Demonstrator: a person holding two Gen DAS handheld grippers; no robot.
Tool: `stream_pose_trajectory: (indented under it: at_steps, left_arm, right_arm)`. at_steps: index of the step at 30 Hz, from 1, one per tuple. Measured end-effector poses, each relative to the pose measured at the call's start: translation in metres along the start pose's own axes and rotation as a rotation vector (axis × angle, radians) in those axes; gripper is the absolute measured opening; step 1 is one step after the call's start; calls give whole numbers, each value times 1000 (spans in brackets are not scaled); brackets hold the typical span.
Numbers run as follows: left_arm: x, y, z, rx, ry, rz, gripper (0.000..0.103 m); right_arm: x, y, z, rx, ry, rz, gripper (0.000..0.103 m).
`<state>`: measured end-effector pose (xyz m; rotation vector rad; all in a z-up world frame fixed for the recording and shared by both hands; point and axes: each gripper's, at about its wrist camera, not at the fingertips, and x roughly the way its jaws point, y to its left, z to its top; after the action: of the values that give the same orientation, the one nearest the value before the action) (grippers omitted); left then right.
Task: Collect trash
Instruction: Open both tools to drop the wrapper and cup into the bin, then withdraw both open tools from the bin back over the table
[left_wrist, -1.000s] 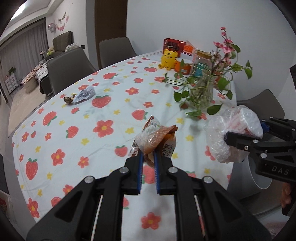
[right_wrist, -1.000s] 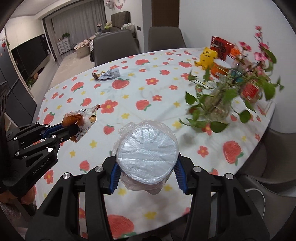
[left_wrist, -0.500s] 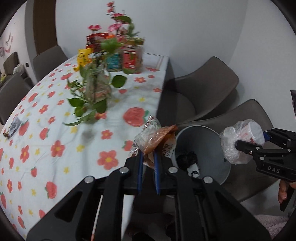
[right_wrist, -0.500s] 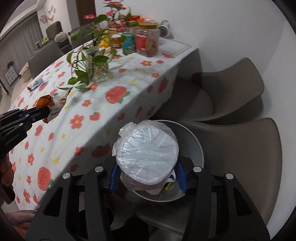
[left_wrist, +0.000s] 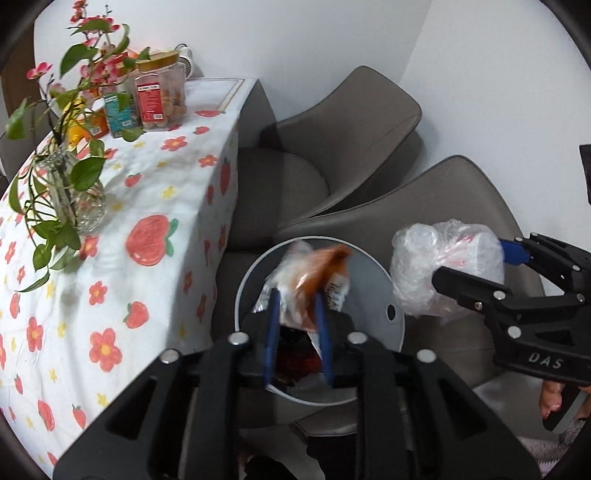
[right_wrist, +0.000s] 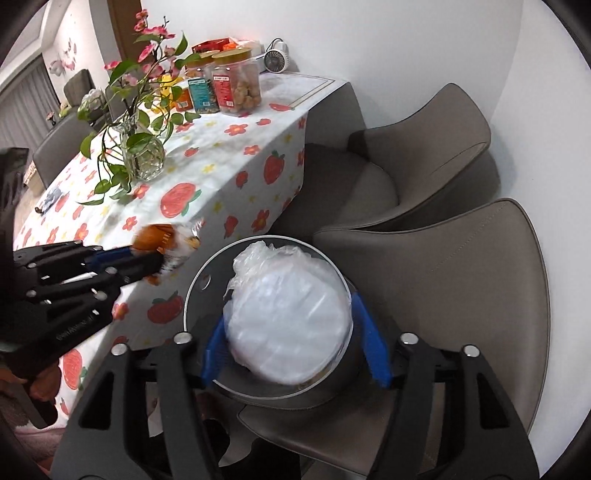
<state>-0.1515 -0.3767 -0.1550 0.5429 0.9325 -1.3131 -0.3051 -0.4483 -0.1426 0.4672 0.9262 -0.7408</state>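
Beside the table's near corner, both grippers sit over the round bin on the grey chair. Left gripper: jaws opening, orange snack wrapper blurred between the blue pads, directly above the bin mouth, looks to be slipping free. Right gripper: jaws opening too, pads standing clear of the plastic-wrapped round container, flat face up, over the bin's rim. Judgement: both pieces lie straight below-ahead of their jaws; drop needs no further travel, left is more centred.
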Motion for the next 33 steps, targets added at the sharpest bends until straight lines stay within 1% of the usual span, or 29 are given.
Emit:
stream_pose_trajectory:
  at_steps: [1, 2, 3, 9, 13, 16, 20, 21, 24, 28, 33]
  left_arm:
    - [1, -2, 0, 0, 1, 3, 41]
    - [1, -4, 1, 1, -2, 6, 53]
    - [1, -6, 1, 4, -6, 10, 60]
    - [-4, -4, 1, 12, -23, 46, 61]
    - [-13, 10, -3, -23, -35, 80, 61]
    - [-22, 27, -9, -65, -45, 110, 61]
    - [-41, 56, -23, -129, -59, 164, 62]
    - [-46, 64, -28, -148, -60, 180, 65]
    - [-63, 91, -46, -215, -67, 235, 66]
    - [-94, 134, -75, -324, -83, 312, 66]
    - [-140, 192, -120, -471, -112, 415, 66]
  right_arm:
    - [-1, -1, 0, -2, -2, -3, 64]
    - [0, -2, 1, -3, -6, -4, 65]
    - [0, -3, 2, -4, -7, 0, 65]
    - [0, -2, 7, -13, -14, 10, 65]
    - [0, 9, 12, -37, -21, 32, 65]
    - [2, 26, 17, -73, -23, 57, 65]
    - [6, 61, 26, -146, -24, 101, 65]
    - [7, 70, 28, -163, -23, 112, 65]
    - [10, 105, 34, -229, -23, 151, 65]
    - [14, 162, 41, -325, -23, 213, 65]
    - [18, 245, 42, -461, -26, 289, 65]
